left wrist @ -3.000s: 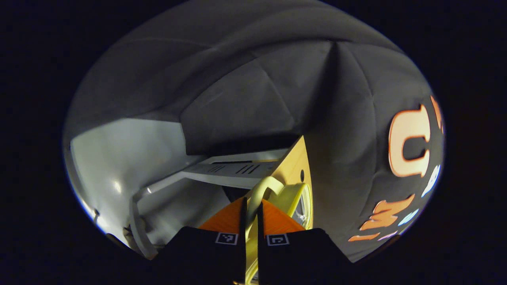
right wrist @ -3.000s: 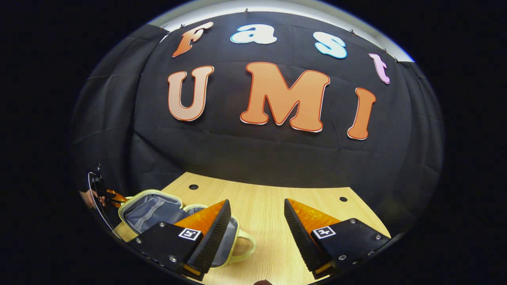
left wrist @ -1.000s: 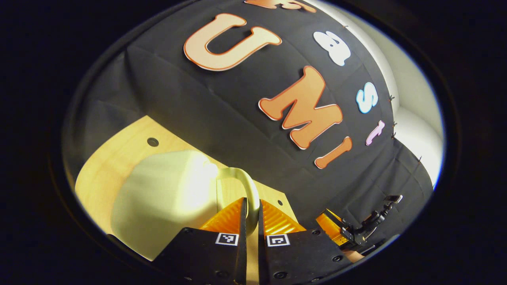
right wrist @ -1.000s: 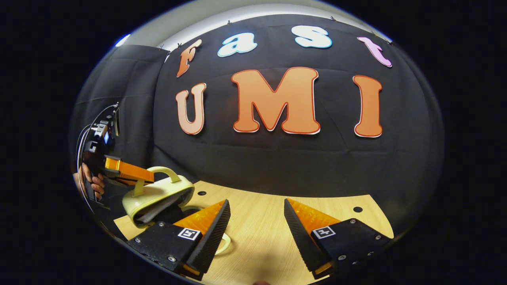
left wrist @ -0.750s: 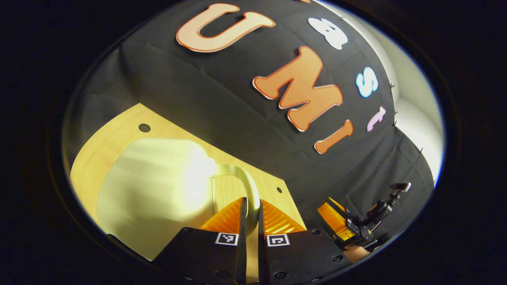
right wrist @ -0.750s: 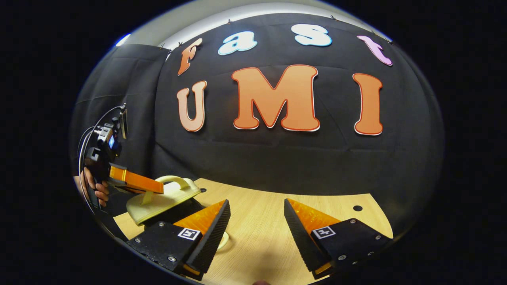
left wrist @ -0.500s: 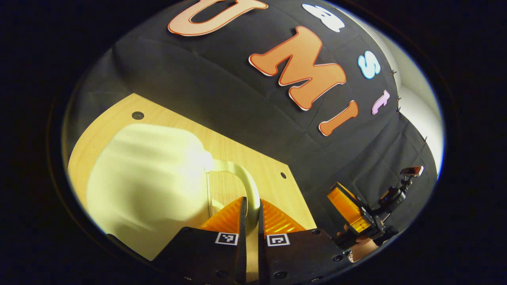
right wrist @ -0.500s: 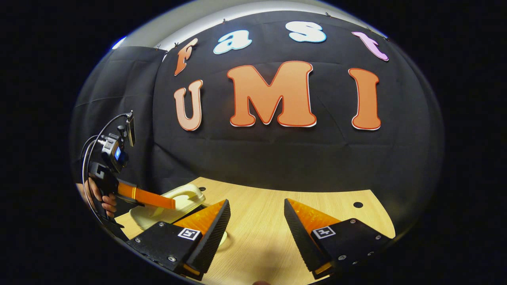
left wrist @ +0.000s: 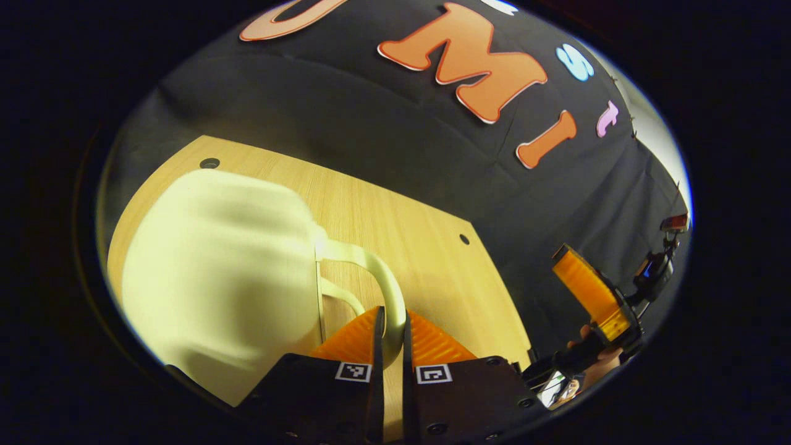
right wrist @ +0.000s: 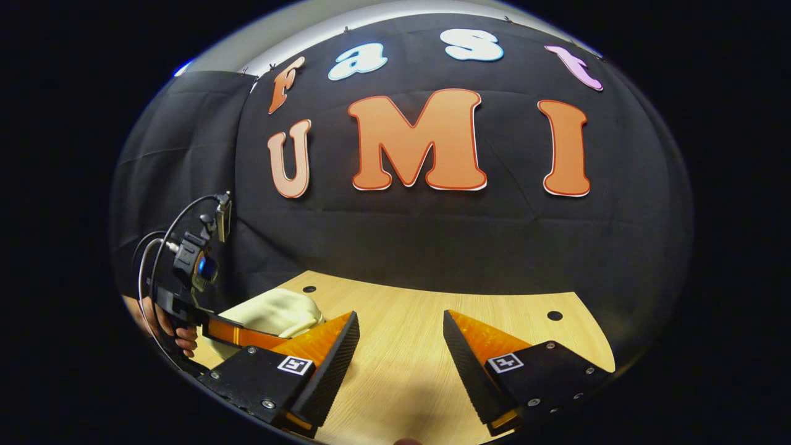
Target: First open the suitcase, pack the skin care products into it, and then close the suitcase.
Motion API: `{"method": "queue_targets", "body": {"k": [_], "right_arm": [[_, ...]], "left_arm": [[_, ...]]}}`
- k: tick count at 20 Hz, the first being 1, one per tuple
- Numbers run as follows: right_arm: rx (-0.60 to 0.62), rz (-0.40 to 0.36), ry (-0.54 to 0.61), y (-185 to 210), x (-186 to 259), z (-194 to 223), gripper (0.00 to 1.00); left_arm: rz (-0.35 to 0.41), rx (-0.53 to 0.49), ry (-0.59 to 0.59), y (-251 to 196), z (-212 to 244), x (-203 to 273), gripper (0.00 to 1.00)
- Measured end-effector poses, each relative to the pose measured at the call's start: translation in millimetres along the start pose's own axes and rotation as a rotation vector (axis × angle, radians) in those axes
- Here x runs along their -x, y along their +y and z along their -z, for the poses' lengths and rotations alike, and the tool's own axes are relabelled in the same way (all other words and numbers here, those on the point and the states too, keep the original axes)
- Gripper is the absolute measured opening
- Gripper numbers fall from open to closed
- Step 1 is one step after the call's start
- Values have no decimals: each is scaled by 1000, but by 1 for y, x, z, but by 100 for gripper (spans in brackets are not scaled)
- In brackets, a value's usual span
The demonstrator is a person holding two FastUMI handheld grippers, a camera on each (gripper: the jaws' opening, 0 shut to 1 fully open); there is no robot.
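A pale yellow suitcase (left wrist: 216,278) lies on the wooden table (left wrist: 395,222) with its lid down on the base. My left gripper (left wrist: 393,312) is shut on the lid's curved handle (left wrist: 380,269), which sticks out from the case's right side; a second handle loop lies just beneath it. In the right gripper view the same suitcase (right wrist: 272,312) sits at the table's left, with the left gripper (right wrist: 247,337) and the hand (right wrist: 176,330) holding it at its near side. My right gripper (right wrist: 400,315) hovers open over the table's middle with nothing between its fingers.
Small round holes (right wrist: 554,315) mark the table's far corners. The black cloth wall stands right behind the table's back edge. In the left gripper view the right gripper (left wrist: 590,293) hangs off the table's right side, held by a hand.
The lid, held up and open three seconds ago, has swung down onto the base with my left gripper still on its handle. The right gripper has stayed open over the table.
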State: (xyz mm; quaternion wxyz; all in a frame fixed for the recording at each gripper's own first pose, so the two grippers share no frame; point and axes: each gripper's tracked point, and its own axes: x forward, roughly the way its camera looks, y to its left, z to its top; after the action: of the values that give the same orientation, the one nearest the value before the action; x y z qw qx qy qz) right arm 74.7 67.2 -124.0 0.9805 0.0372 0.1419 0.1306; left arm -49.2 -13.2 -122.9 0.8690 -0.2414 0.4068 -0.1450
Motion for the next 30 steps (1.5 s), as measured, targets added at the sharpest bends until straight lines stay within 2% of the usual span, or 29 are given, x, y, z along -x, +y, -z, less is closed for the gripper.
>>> {"method": "queue_targets", "body": {"k": [5,7,8,9,10,11,12,13,14,15,16,19,20,21,26,28,30], "right_arm": [[3,2,6,-1,-1,4,88],[3,5,4,-2,2,4,88],[4,14,-6,-4,3,1,88],[5,16,-17,-5,4,-2,88],[8,24,-25,-6,5,-5,88],[13,29,-35,-7,6,-8,88],[17,37,-42,-9,7,-11,88],[19,42,-50,-9,8,-14,88],[21,46,-58,-8,9,-18,88],[26,51,-68,-7,10,-20,88],[34,57,-79,-6,12,-25,88],[57,76,-117,-2,16,-36,88],[61,81,-129,-1,18,-40,88],[61,95,-143,-2,20,-44,88],[68,153,-220,-5,28,-67,87],[63,144,-230,1,30,-71,87],[61,136,-231,6,31,-71,87]], "left_arm": [[-81,-79,52,5,19,-16,12],[-73,-87,79,-2,27,-17,21],[-52,-89,74,-6,29,-18,16],[-17,-82,47,-15,26,-17,15],[-1,-101,19,-22,23,-18,24],[-18,-141,-4,-22,20,-14,26],[-38,-186,-34,-23,15,-17,39],[-47,-228,-73,-29,9,-10,46],[-42,-261,-112,-37,0,-6,42],[-43,-295,-155,-41,-10,-3,54],[-54,-325,-196,-44,-19,5,72],[-77,-364,-307,-55,-42,12,80],[-92,-364,-348,-56,-50,17,89],[-113,-365,-386,-56,-58,20,92],[-254,-428,-564,-41,-87,49,94],[-306,-444,-617,-41,-93,58,93],[-323,-443,-659,-46,-99,67,93]]}}
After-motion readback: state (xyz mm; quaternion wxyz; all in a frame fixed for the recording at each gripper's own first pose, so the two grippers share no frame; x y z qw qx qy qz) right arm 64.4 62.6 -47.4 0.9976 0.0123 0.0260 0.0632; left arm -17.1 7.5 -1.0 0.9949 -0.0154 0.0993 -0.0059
